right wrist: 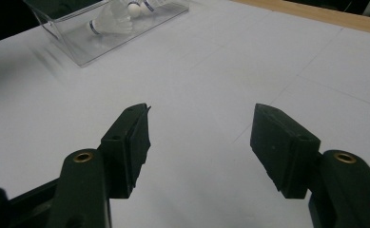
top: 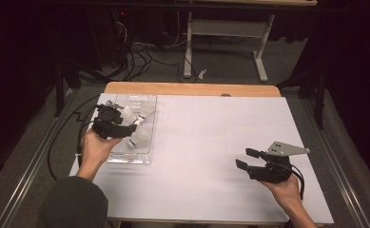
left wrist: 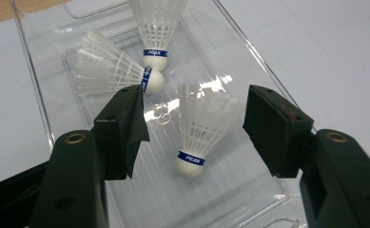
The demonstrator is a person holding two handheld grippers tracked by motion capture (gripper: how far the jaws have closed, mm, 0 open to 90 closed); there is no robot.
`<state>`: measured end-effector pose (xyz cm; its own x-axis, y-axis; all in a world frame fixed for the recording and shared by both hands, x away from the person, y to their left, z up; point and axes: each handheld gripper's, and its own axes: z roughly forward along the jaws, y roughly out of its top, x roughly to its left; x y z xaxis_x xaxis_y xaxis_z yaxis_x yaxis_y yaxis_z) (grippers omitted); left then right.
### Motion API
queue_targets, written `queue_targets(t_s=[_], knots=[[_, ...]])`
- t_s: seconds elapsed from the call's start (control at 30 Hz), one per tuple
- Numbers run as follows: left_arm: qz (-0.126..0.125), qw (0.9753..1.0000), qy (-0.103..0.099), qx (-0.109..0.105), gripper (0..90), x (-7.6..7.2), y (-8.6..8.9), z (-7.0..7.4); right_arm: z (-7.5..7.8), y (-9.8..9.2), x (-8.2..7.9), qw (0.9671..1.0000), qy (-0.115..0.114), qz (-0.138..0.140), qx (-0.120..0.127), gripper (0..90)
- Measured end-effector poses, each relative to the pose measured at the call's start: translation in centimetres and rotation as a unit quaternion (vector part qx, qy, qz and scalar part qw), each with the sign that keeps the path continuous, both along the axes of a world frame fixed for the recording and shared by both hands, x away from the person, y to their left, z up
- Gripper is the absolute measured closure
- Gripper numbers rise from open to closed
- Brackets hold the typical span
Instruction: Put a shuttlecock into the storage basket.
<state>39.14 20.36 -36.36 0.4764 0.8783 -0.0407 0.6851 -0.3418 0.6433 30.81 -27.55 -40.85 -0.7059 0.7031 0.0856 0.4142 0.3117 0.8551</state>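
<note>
— Three shuttlecocks lie in the clear tray (top: 147, 102) at the left of the high view, and the left gripper (left wrist: 196, 121) hangs right over them. What step would you call this?

— A pick, I'd judge, not yet made. In the left gripper view the jaws stand wide apart, holding nothing, and the nearest shuttlecock (left wrist: 199, 130) lies between them at the frame's centre, cork end toward the bottom, feathers toward the top.

— And the next move?

— Lowering until the pads flank its feather skirt or cork, then closing gently; the feathers look easy to crush. The other two shuttlecocks (left wrist: 125, 71) sit at upper left of that view, corks almost touching, well clear of the jaws.

— Over at the right?

— The right gripper (top: 243, 158) is at the lower right of the high view, above the bare white table (top: 211, 142). Its jaws are wide apart too, empty. So: three shuttlecocks, one tray, two grippers.
</note>
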Motion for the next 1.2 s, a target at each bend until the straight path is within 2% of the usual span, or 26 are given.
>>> queue_targets(t_s=[0.6, 1.2], knots=[[-0.018, 0.9986, -0.035, -0.035, 40.4, -2.4, -0.3, 0.4, -0.7, -0.5, -0.9, 1.0, 0.0, -0.006, 0.007, 37.1], [-0.033, 0.9954, -0.062, -0.065, 38.7, -4.5, -0.6, 0.6, -1.3, -1.3, -1.6, 0.9996, -0.007, -0.022, 0.018, 34.5]])
